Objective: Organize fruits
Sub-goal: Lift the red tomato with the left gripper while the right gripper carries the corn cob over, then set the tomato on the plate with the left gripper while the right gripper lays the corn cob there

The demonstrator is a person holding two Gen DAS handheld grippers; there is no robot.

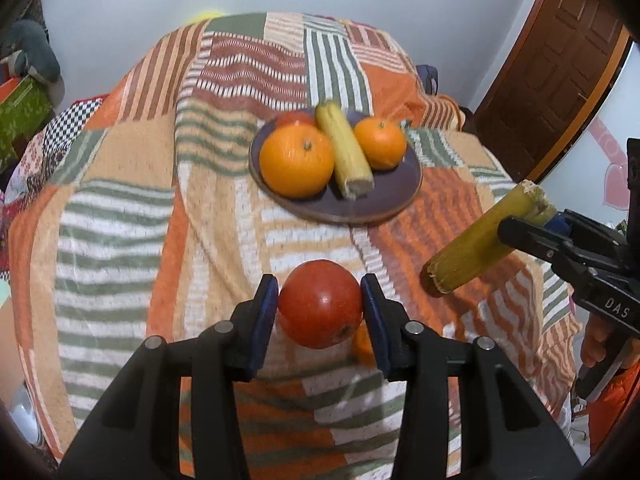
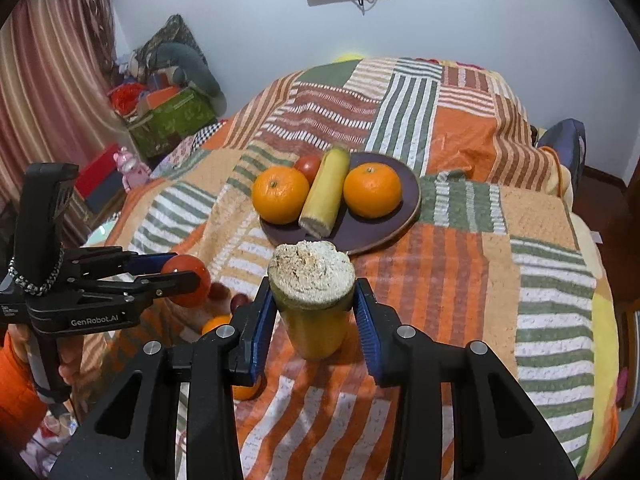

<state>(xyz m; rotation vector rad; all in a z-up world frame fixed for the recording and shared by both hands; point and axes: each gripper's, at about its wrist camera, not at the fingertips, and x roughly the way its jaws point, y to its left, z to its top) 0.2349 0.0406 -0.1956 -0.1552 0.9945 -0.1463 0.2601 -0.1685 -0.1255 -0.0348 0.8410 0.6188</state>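
Note:
My left gripper is shut on a red tomato and holds it above the striped bedspread, short of the plate. My right gripper is shut on a yellow-green sugarcane piece, also lifted; it shows at the right of the left wrist view. The dark purple plate holds two oranges, another cane piece and a small tomato. In the right wrist view the left gripper holds the tomato at the left.
A small orange and two small reddish fruits lie on the bedspread below the grippers. Boxes and clutter stand at the left by a curtain. A brown door is at the right.

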